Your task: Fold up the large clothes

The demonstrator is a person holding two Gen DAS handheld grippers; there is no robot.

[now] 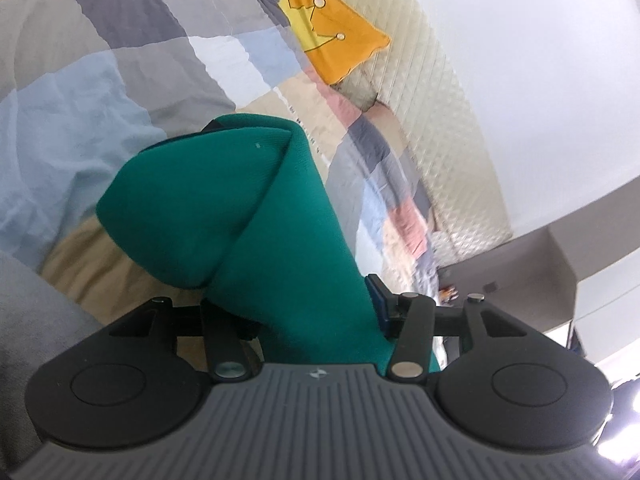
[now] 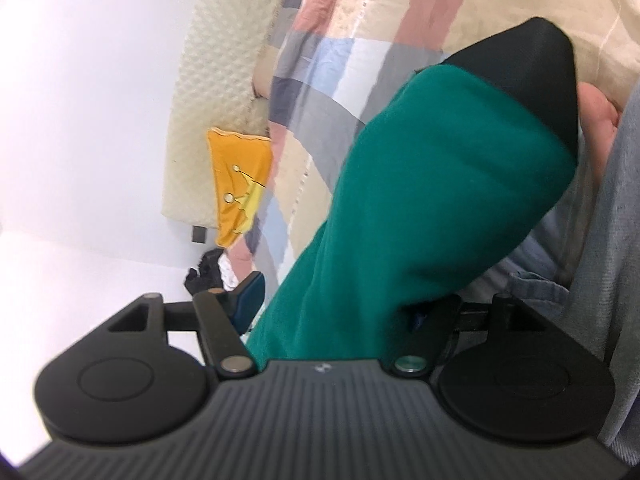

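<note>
A green garment (image 1: 224, 200) hangs in thick rolled folds over a patchwork bedcover (image 1: 80, 112). In the left wrist view it runs down between the jaws of my left gripper (image 1: 300, 300). The blue pad (image 1: 378, 300) stands at its right edge and the other finger is hidden under the cloth. In the right wrist view the same garment (image 2: 420, 200) fills the gap of my right gripper (image 2: 334, 304). Its left pad (image 2: 248, 300) stands just clear of the fabric and the right finger is mostly covered. Both sets of jaws stand apart, not pinching. A black pointed shape (image 2: 520, 64) pokes out past the cloth's far end.
An orange cushion (image 1: 336, 36) with a yellow crown leans on the cream quilted headboard (image 1: 432, 92), below a white wall. A person's grey trousers (image 2: 616, 240) and bare skin (image 2: 596, 116) are close on the right. A grey shelf (image 1: 560, 256) stands beside the bed.
</note>
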